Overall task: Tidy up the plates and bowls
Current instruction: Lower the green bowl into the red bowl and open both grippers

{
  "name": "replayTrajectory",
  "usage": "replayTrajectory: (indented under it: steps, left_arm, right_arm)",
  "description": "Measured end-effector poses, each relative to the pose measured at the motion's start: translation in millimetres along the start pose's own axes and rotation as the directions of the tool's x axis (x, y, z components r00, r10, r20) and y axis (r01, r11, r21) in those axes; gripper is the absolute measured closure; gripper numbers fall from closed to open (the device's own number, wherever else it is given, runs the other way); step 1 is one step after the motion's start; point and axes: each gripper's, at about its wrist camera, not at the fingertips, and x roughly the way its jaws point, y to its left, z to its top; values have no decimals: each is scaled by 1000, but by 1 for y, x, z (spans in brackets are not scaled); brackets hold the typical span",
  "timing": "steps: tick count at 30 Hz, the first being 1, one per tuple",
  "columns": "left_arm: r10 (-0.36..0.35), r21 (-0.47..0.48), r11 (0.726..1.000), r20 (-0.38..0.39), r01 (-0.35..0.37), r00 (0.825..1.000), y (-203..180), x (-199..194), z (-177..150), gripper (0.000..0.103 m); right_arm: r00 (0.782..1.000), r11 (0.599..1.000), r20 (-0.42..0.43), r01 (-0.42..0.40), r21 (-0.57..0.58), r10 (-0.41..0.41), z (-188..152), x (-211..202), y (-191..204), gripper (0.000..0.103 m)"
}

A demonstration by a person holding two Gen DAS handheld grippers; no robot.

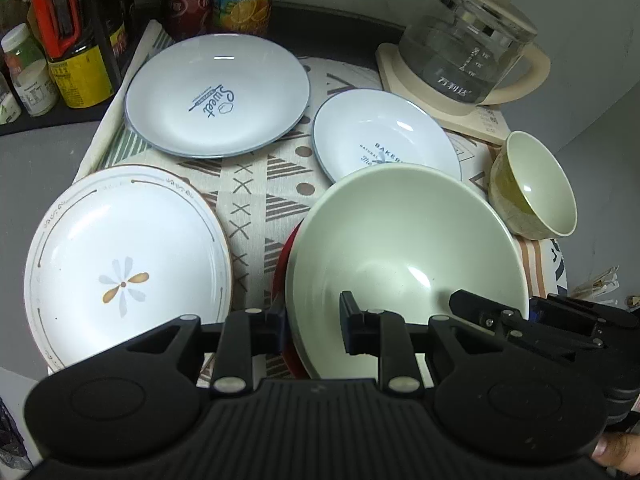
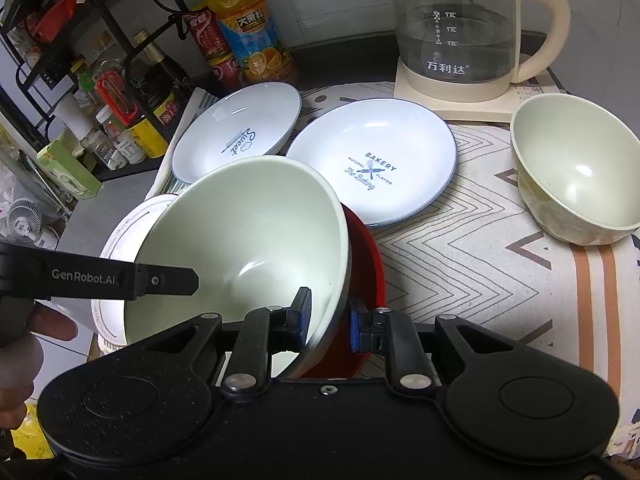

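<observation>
Bowl (image 2: pixel 248 236) rim sits clamped in both the right claw (image 2: pixel 330 320) and left claw (image 1: pixel 312 320).

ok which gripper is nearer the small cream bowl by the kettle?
Right. The right gripper is clamped on the big bowl's rim on the side facing the small cream bowl; the left gripper grips the opposite rim, farther away.

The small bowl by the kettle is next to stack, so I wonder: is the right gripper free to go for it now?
Probably not yet. The right gripper is shut on the rim of the large pale bowl, as is the left gripper. The cloth between it and the small bowl lies bare.
</observation>
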Motion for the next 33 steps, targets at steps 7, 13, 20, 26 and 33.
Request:
replayTrajectory:
  steps: [7,13,20,26,33]
  left_arm:
    - [7,-1,1000,-26,-7,1000,-1,1,4,78]
    - [11,11,1000,-32,-10,999,-4,0,4,74]
    - [36,24,999,8,-36,999,-2,-9,8,56]
    - [26,21,999,32,-26,999,-4,-15,14,55]
    - [5,50,999,54,-7,999,-18,-17,28,54]
  right_arm:
    - [1000,1000,2,3,21,-3,-1,1,-4,81]
    - [1000,999,29,9,31,-10,-3,-3,-2,78]
    - [999,999,44,10,35,-12,-1,-6,-3,77]
    - [995,999,104,-6,48,1,6,-22,-7,72]
    - [981,996,192,13,92,-31,14,-43,-22,55]
